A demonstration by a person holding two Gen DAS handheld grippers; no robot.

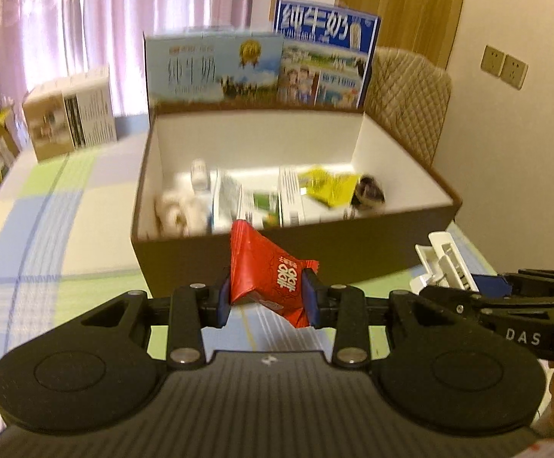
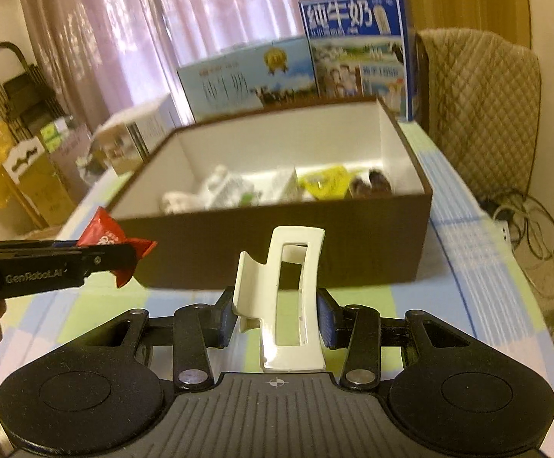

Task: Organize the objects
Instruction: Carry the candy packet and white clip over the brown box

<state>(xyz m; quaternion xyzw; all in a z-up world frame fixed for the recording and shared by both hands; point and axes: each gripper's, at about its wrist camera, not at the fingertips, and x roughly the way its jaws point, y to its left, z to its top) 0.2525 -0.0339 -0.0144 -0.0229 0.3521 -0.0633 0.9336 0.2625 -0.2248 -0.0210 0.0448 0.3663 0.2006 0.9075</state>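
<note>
Both grippers are matte black w/ blue pads on the fingers. Behind the jaws of the left gripper (image 1: 268, 301): silver pivot screws, two round discs, ribbed grey plate w/ small white mark. The right gripper (image 2: 277, 318) has the same build; its side reads "DAS", the left's "GenRobot.AI".

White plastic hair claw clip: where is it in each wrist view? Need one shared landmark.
Left wrist view: white plastic hair claw clip at the right edge, held in the right gripper, in front of the box.
Right wrist view: bottom centre, clamped in that gripper.
Shared landmark: brown cardboard box with white inside, just beyond the clip.
</note>
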